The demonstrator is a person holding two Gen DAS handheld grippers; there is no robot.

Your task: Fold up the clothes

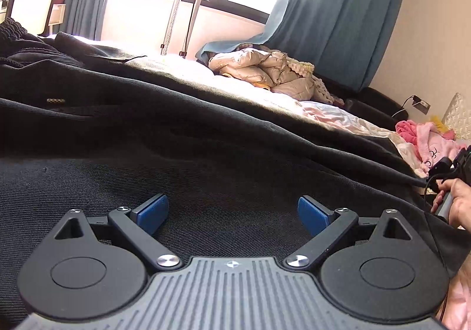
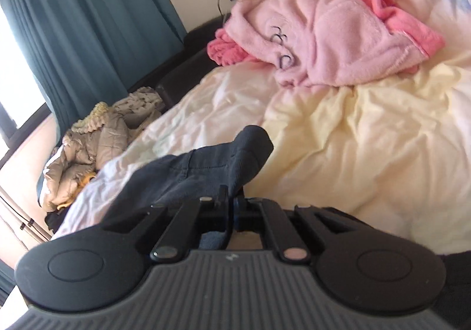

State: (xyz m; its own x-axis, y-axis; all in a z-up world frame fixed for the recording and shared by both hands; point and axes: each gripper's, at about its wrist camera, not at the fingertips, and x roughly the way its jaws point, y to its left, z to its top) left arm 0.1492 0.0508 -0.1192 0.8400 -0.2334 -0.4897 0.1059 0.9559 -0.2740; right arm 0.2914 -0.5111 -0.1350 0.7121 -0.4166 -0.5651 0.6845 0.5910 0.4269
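- My left tongs sit low and wide apart, blue pads clear of the dark garment spread under them on the bed.
- My right tongs tilt downward, clamped tight on a corner of that dark garment, which bunches up just ahead of them.
- In the left view, my right hand grips its handle at the garment's right edge.
- Beyond lies open, rumpled cream bedding.
- Farther off: a pink fleece robe near the headboard, a beige puffer jacket by the blue curtain.
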